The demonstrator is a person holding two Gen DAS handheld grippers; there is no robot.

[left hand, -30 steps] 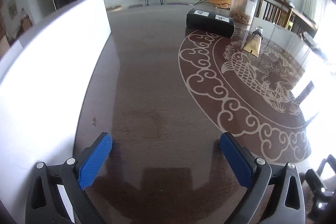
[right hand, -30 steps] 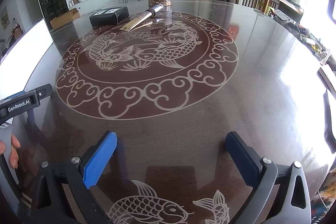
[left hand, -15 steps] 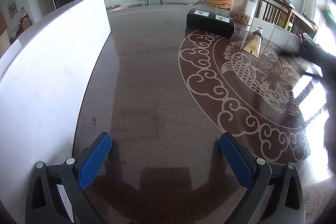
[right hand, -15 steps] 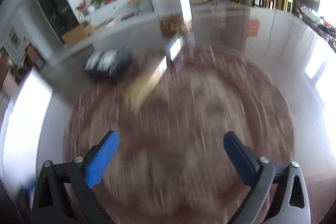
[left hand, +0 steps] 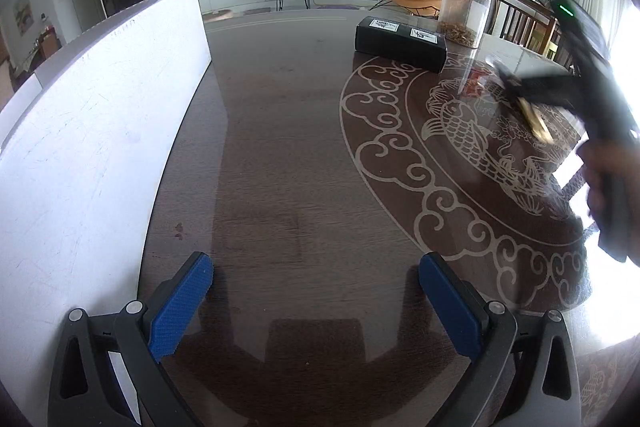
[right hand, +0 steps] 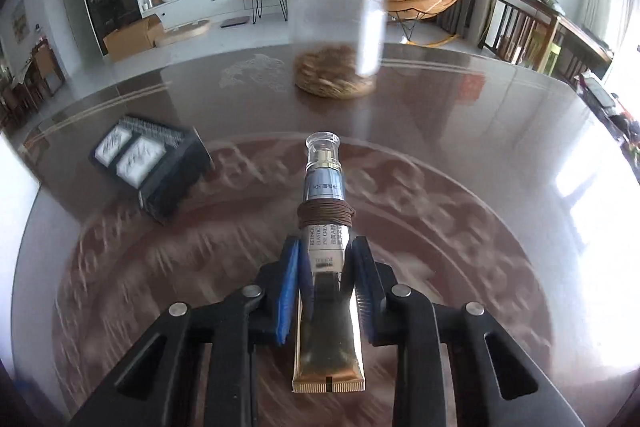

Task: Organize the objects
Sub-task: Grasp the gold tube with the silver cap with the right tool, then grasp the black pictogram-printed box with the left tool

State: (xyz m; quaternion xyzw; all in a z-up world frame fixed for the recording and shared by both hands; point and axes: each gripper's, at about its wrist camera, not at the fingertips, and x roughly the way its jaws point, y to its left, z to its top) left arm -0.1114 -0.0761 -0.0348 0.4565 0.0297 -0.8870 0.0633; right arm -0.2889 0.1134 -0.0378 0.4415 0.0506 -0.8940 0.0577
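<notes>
My right gripper (right hand: 326, 255) is shut on a gold cream tube (right hand: 326, 299) with a clear cap and a brown cord wound round its neck, held above the table. In the left wrist view the right gripper (left hand: 516, 89) shows blurred at the right, with the gold tube (left hand: 538, 123) in it. My left gripper (left hand: 316, 303) is open and empty, low over the dark table. A black box (left hand: 400, 43) (right hand: 150, 173) with two white labels and a clear jar (left hand: 464, 11) (right hand: 336, 31) with a black lid stand at the far side.
A large white board (left hand: 92, 131) stands along the table's left side. The round dark table (left hand: 280, 155) has a pale fish and cloud pattern. Chairs (right hand: 520, 27) stand beyond the far right edge.
My right gripper has moved forward to the tube, shut on it and lifted it. The left gripper has stayed in place, open.
</notes>
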